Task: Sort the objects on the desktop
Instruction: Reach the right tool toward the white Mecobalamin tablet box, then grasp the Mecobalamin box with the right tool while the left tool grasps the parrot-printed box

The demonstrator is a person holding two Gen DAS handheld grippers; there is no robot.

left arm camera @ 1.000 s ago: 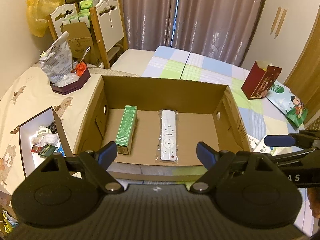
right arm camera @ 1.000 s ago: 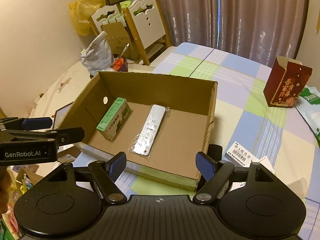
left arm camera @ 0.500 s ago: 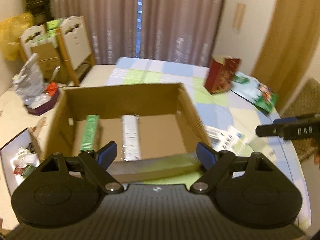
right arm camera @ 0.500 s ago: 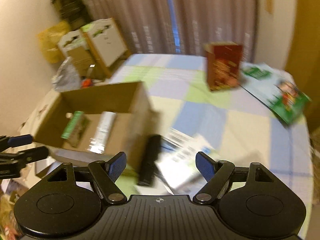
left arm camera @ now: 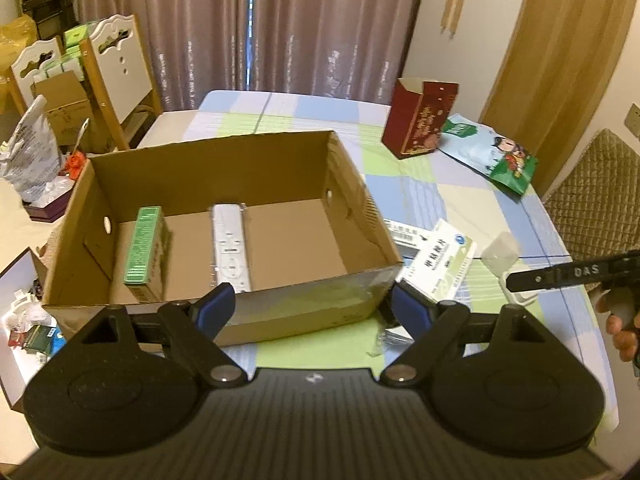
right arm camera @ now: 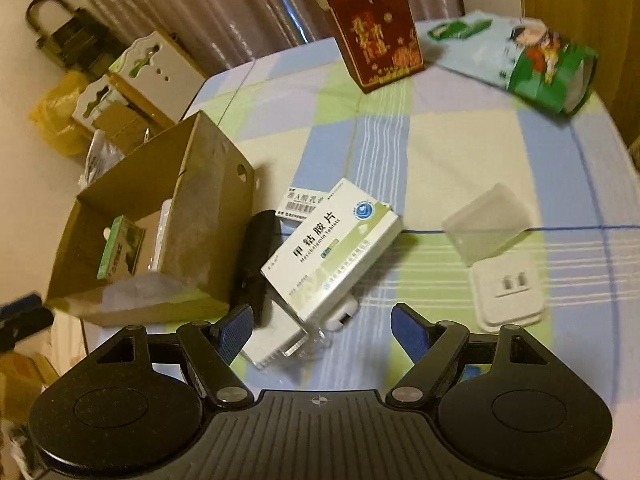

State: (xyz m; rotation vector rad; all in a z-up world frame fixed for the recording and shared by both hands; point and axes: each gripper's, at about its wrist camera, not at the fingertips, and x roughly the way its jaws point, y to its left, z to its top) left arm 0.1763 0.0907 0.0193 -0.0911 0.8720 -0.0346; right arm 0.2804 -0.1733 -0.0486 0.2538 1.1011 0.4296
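Observation:
An open cardboard box (left arm camera: 360, 216) (right arm camera: 208, 200) on the checked tablecloth holds a green carton (left arm camera: 145, 250) (right arm camera: 116, 254) and a white remote (left arm camera: 230, 246). My left gripper (left arm camera: 312, 308) hovers open over the box's near wall. Right of the box lie a white medicine box (right arm camera: 332, 248) (left arm camera: 440, 264), a black oblong object (right arm camera: 256, 264), a labelled flat pack (right arm camera: 304, 202) and a white case with a clear lid (right arm camera: 506, 284) (left arm camera: 500, 254). Just above the medicine box my right gripper (right arm camera: 322, 330) stands open, holding nothing.
A red gift bag (left arm camera: 418, 120) (right arm camera: 374, 30) and a green-blue snack bag (left arm camera: 492, 152) (right arm camera: 520, 56) sit at the table's far side. A small open white box of bits (left arm camera: 24, 320) lies left of the cardboard box. Chairs and clutter stand at far left.
Both grippers have swung to the right. The right one has left the cardboard box and dropped close over the medicine box and the items beside it.

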